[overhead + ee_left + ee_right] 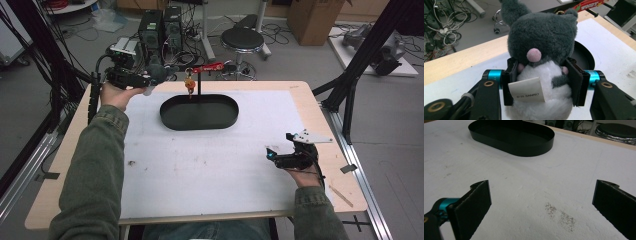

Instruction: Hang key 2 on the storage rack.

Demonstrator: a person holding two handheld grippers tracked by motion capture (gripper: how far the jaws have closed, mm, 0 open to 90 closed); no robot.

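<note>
between the left gripper jaws sits a fuzzy grey-white plush toy, gripped; right gripper jaws gape.

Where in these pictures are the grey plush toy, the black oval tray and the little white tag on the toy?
plush toy [541, 35], left gripper view, on its grey head.
black oval tray [534, 149], right gripper view, on its near outer wall.
white tag [527, 90], left gripper view, on its printed face.

**Left arm raised and gripping, right hand resting low**

The left gripper was held up at the table's far left corner, forearm stretched forward in a green sleeve, its jaws pressed against the sides of a plush toy. The right gripper sat low near the right edge, jaws spread wide with nothing between them.
</note>
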